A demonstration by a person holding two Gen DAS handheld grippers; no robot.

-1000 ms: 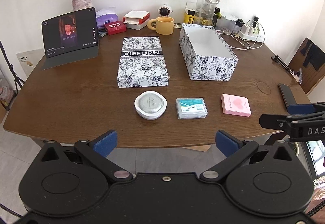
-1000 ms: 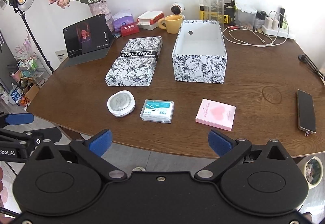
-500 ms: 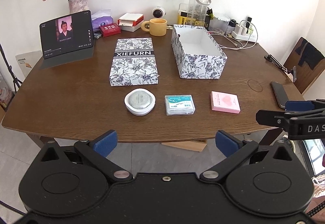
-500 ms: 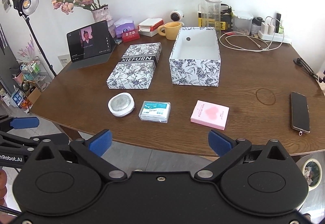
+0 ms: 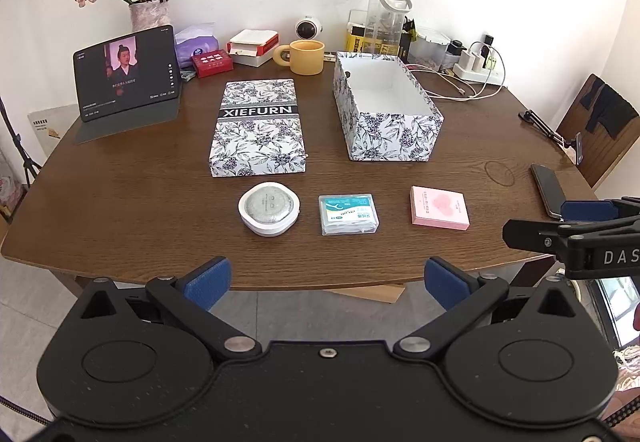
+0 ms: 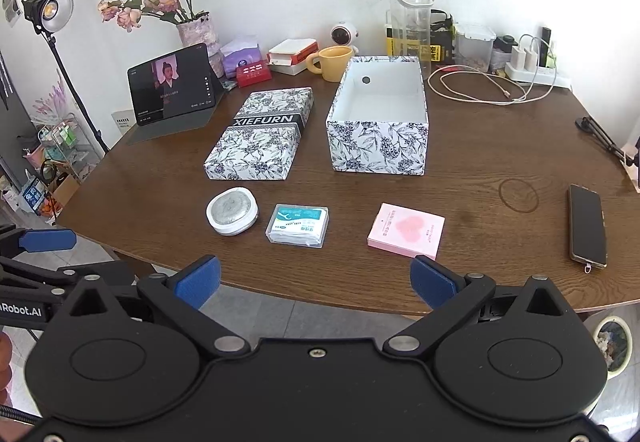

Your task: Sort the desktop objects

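Lying in a row on the table, a round white case, floss box and pink notepad sit outside the empty floral box. Both the left gripper and right gripper hover wide apart, holding nothing.

Both my grippers were just hanging in the air, side by side at about the same height. Left gripper had its jaws spread wide, nothing between the blue pads, and same deal with my right gripper, wide apart and holding nothing. From the left cam I could see the right one poking in at the edge, and from the right cam the left one sat off to the side
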